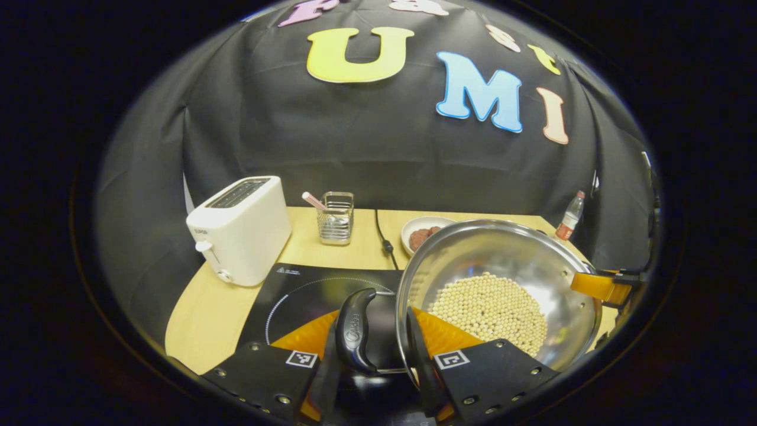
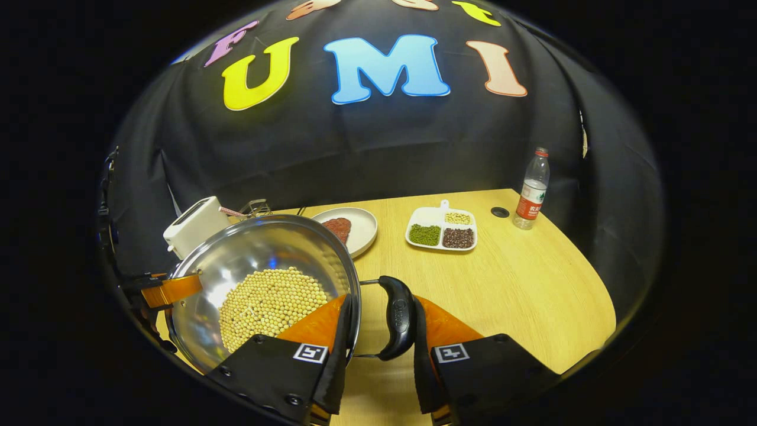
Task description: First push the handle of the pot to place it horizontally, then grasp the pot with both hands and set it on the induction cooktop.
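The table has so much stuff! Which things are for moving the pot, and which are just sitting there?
For the job: pot of beans, its handles, induction cooktop, both grippers.

Just there: toaster, wire holder, plate, divided dish, bottle.

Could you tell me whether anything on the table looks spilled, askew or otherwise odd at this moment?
Nothing stands out. The soybeans lie inside the pot, none on the wood. Each gripper has a side handle between its jaws, over the induction cooktop. The toaster and bottle stand upright.
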A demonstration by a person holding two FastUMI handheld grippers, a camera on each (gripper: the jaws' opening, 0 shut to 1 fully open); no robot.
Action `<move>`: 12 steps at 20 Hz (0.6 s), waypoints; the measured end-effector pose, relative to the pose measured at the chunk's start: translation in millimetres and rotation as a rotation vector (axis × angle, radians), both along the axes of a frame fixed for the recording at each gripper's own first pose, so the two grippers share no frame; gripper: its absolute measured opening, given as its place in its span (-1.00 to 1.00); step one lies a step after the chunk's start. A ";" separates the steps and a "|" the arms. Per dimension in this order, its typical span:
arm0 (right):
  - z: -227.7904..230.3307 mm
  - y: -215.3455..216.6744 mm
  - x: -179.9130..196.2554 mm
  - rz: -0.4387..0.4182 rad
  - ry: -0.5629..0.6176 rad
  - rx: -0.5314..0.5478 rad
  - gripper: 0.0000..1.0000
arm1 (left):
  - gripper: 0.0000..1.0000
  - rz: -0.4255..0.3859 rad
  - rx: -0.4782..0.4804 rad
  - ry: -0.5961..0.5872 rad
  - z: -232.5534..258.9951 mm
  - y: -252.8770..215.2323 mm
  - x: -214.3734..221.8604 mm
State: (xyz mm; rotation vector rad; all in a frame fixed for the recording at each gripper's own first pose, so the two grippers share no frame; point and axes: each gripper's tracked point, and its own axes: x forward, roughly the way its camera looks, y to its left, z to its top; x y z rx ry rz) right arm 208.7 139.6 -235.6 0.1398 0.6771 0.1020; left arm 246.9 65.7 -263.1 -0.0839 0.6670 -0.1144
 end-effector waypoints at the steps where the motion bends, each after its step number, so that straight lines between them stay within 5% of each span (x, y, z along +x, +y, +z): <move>1: 0.7 6.0 1.2 0.003 -0.003 0.000 0.02 | 0.18 0.004 -0.001 -0.002 -0.2 7.3 1.2; 12: -9.7 67.4 11.4 0.013 0.005 0.008 0.02 | 0.18 0.015 0.012 0.010 -11.5 70.1 10.7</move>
